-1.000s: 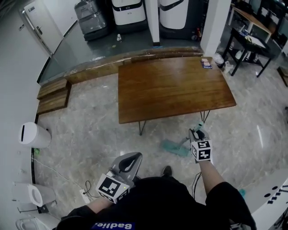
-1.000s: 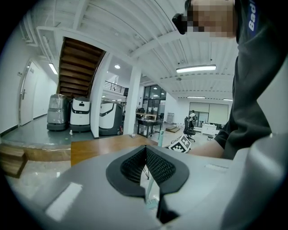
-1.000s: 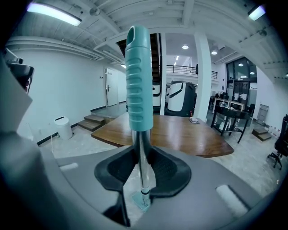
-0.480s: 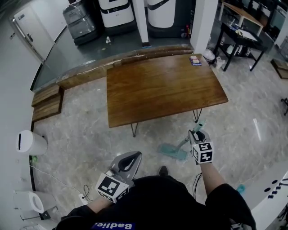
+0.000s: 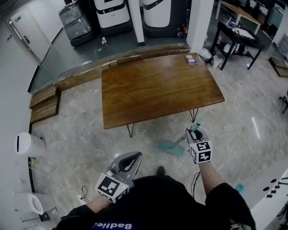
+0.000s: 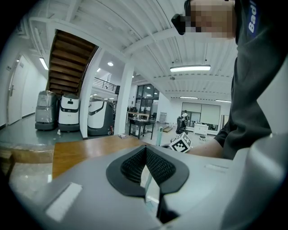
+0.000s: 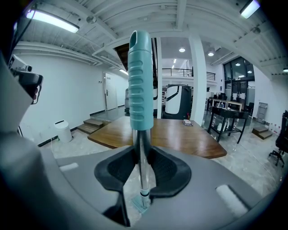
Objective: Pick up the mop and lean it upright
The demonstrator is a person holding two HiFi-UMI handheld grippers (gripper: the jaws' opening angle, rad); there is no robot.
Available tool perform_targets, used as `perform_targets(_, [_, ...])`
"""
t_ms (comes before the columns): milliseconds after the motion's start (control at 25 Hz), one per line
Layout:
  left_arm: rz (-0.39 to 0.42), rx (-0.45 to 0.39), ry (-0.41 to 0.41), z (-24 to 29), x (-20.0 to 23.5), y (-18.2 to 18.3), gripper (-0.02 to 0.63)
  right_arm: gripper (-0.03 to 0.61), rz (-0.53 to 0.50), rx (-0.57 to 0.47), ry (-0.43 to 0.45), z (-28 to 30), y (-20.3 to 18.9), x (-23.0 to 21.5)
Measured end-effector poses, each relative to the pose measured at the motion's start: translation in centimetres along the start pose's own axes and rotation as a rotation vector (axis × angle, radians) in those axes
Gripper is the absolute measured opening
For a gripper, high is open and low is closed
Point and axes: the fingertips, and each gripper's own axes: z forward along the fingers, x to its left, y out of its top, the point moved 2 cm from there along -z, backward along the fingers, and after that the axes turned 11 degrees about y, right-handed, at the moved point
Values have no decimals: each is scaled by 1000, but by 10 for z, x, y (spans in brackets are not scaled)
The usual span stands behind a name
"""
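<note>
Right gripper (image 7: 143, 168) (image 5: 194, 133) pinched on the bare steel shaft of the mop (image 7: 140, 81), pads pressed to it from both sides, just below the ribbed teal grip. Left gripper (image 6: 146, 165) (image 5: 128, 162) pressed together at the tips, nothing between, held low and close to the body.

Mop (image 5: 171, 147) with its flat teal head on the marble floor (image 5: 90, 134), shaft rising from it to the right gripper, grip end above the jaws. Head near the hairpin leg (image 5: 194, 115) of the wooden surface (image 5: 157, 87), not touching it.

Directly ahead of the mop, that broad surface with a small booklet (image 5: 190, 59) at its far right corner. Beyond it a white column (image 5: 200, 22) and white machines (image 5: 108, 13). Off to the right a black side table (image 5: 238, 38); to the left wooden steps (image 5: 42, 101) and a white bin (image 5: 27, 144).

Only in the right gripper view: the pads' hold on the shaft and the head (image 7: 141, 202) far below. Only in the head view: the mop's place on the floor. In the left gripper view, the right gripper's marker cube (image 6: 181, 142) and the teal grip (image 6: 159, 134) side-on.
</note>
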Motion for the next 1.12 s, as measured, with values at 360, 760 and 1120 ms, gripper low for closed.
perform_targets(360, [-12, 13, 14, 17, -6, 5, 14, 107, -47, 3, 109, 7, 7, -17])
perform_targets(760, [-29, 23, 77, 30, 2, 7, 14, 106, -107, 61, 276, 17, 5, -45])
perform_targets(1120, [-12, 42, 113, 36, 8, 10, 14, 107, -98, 88, 334, 8, -4, -80])
